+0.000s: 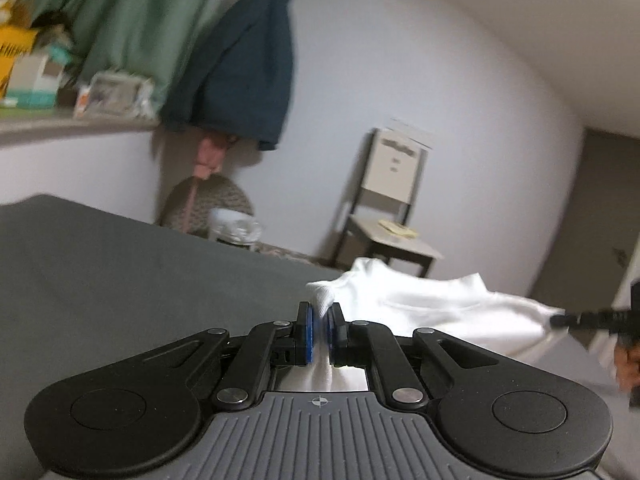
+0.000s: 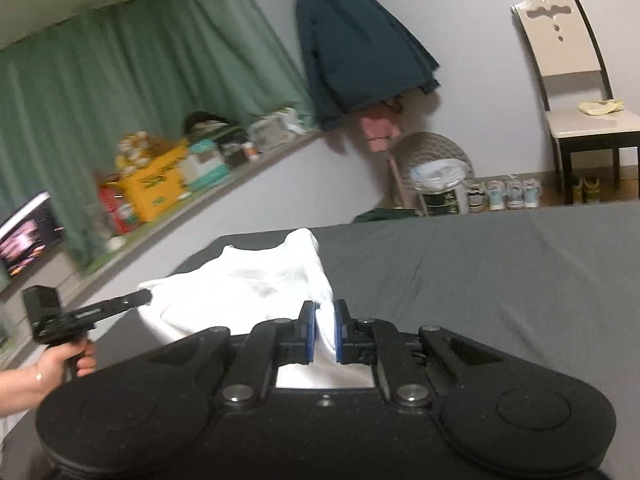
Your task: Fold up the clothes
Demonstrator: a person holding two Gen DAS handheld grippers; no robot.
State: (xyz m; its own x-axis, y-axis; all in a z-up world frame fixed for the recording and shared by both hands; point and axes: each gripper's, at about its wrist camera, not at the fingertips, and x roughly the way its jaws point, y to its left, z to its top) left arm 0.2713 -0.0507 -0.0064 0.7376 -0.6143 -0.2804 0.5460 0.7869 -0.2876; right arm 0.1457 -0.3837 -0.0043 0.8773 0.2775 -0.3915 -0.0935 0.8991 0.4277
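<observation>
**White garment, pinched at two edges over grey bed**

Left wrist view: I see my left gripper (image 1: pixel 320 326) pinching a ribbed edge of the white garment (image 1: pixel 432 304); the cloth runs rightward to the right gripper (image 1: pixel 560 320).

Right wrist view: my right gripper (image 2: pixel 325 330) pinches a fold, the garment (image 2: pixel 240 288) spread leftward over the grey bed (image 2: pixel 500 280) towards the left gripper (image 2: pixel 142 296).

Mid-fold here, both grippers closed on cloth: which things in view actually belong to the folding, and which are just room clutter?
In the job:
- white garment
- left gripper, shut on the garment
- right gripper, shut on the garment
- grey bed sheet under it

Just lying about:
- blue jacket hanging on the wall
- chair
- yellow box on the ledge
- shoes along the wall
</observation>
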